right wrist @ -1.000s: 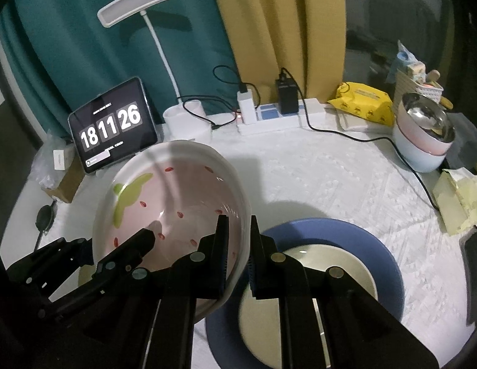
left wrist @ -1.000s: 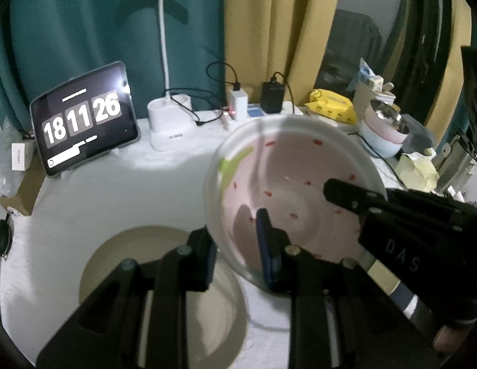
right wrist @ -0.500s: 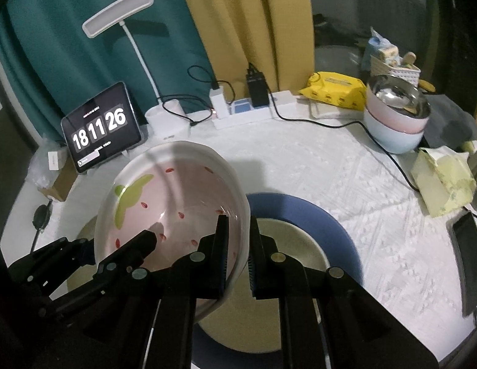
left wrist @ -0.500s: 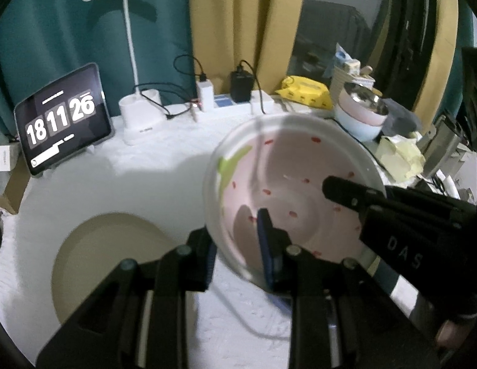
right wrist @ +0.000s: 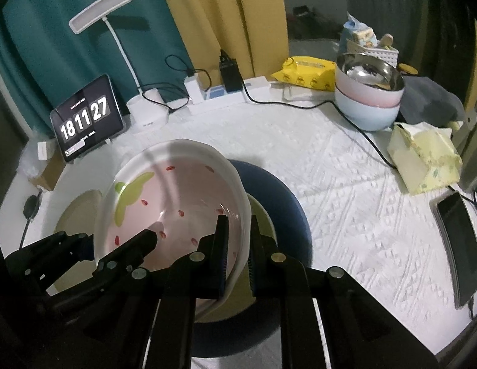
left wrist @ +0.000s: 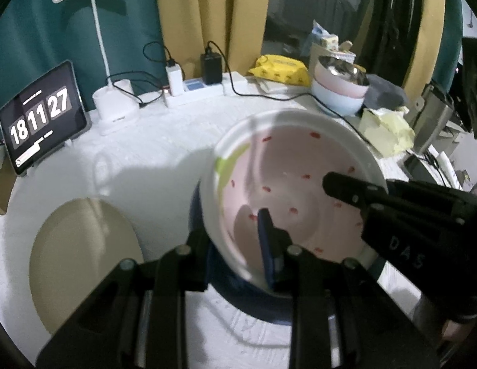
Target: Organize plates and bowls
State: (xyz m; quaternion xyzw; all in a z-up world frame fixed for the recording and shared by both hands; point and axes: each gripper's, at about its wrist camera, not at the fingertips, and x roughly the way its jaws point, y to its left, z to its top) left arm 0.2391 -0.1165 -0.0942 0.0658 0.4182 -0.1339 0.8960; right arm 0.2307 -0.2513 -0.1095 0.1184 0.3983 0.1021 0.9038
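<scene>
A pink bowl (left wrist: 293, 178) with red specks and a green mark hangs tilted between both grippers. My left gripper (left wrist: 235, 240) is shut on its left rim, one finger inside and one outside. On the opposite rim (right wrist: 243, 215) my right gripper (right wrist: 238, 227) is shut the same way. Under the bowl lies a dark blue plate (right wrist: 284, 203) with a cream plate (right wrist: 263, 215) resting on it, both mostly hidden by the bowl. Another cream plate (left wrist: 78, 261) lies flat on the white cloth to the left.
At the back stand a tablet clock (left wrist: 43, 117), a white lamp base (left wrist: 115, 107) and a power strip (right wrist: 226, 95) with cables. Stacked bowls (right wrist: 367, 98), a yellow tissue pack (right wrist: 423, 153) and a phone (right wrist: 459, 246) sit on the right.
Both grippers have carried the bowl rightward and lower, from beside the left cream plate to above the blue plate. Both grips are unchanged.
</scene>
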